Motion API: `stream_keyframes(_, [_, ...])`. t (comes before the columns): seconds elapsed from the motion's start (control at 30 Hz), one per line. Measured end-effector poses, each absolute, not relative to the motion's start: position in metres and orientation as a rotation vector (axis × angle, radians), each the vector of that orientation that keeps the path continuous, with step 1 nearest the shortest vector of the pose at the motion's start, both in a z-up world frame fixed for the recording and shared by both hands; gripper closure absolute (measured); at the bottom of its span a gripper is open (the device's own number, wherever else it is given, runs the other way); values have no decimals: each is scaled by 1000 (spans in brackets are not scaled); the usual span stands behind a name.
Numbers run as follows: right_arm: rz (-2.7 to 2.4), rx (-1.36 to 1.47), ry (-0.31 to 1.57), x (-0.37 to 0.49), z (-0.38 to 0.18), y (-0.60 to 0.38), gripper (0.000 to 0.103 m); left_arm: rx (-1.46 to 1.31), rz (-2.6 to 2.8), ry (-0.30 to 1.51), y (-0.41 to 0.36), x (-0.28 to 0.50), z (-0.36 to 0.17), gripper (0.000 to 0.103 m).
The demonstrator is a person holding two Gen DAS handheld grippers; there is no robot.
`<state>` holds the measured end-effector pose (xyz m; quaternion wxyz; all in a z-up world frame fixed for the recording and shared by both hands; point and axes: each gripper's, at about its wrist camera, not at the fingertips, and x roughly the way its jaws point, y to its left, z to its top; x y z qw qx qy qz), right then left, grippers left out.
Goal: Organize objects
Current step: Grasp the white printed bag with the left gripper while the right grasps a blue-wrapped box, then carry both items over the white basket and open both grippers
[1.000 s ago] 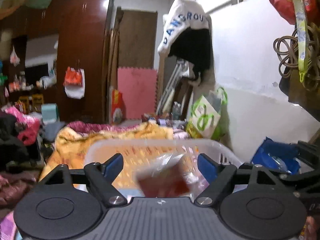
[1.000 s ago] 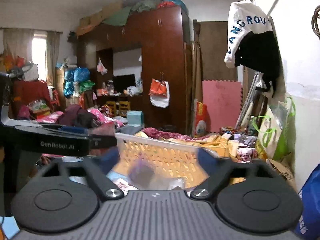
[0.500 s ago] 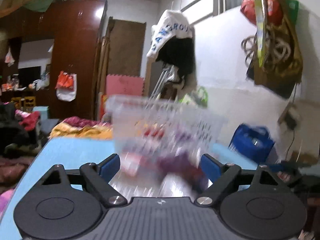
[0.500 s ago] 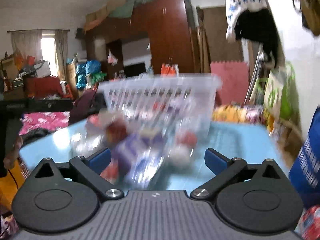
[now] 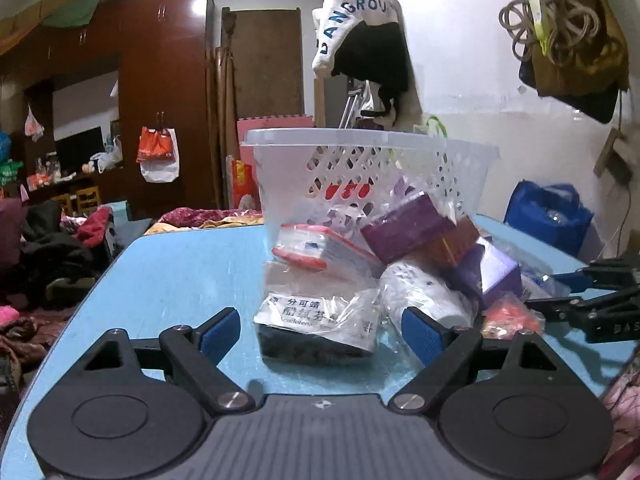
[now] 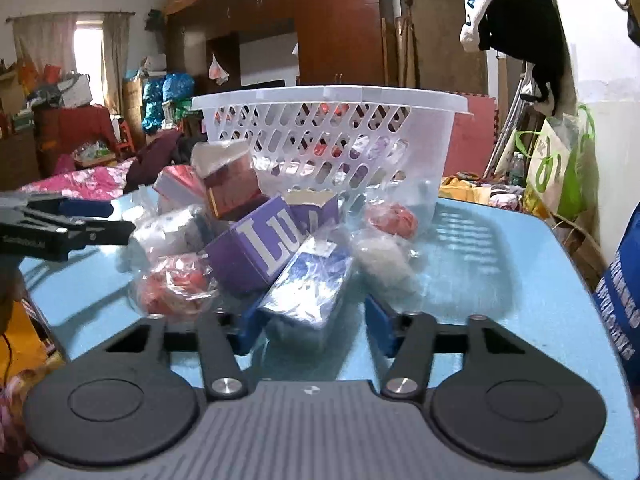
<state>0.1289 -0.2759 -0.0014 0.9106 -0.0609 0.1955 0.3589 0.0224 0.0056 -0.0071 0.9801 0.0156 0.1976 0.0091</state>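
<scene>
A white slotted basket (image 5: 360, 168) (image 6: 332, 132) stands on the blue table (image 5: 168, 280), with a pile of bagged boxes and packets in front of it. My left gripper (image 5: 322, 334) is open and low over the table. A bagged white medicine box (image 5: 316, 316) lies between its fingers, which do not touch it. My right gripper (image 6: 314, 330) is closing its jaws around a bagged blue and white box (image 6: 308, 288). Its left pad is at the bag and a gap remains at the right pad. A purple box (image 6: 256, 252) and a red packet (image 6: 176, 284) lie beside it.
The left gripper (image 6: 108, 220) reaches in from the left of the pile, and the right gripper (image 5: 560, 292) from the right. A blue bag (image 5: 548, 216) stands by the wall past the table's right edge. Clothes and furniture crowd the room to the left.
Both views have dropped from above the basket rim to table height in front of the pile. The right jaws have narrowed from wide open to close around the blue and white box.
</scene>
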Motion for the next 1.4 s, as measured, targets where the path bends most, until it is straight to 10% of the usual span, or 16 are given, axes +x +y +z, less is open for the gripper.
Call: stream_keyframes(1.4, [803, -52, 177, 127, 89, -299, 64, -15, -64, 150, -8, 0, 73, 27])
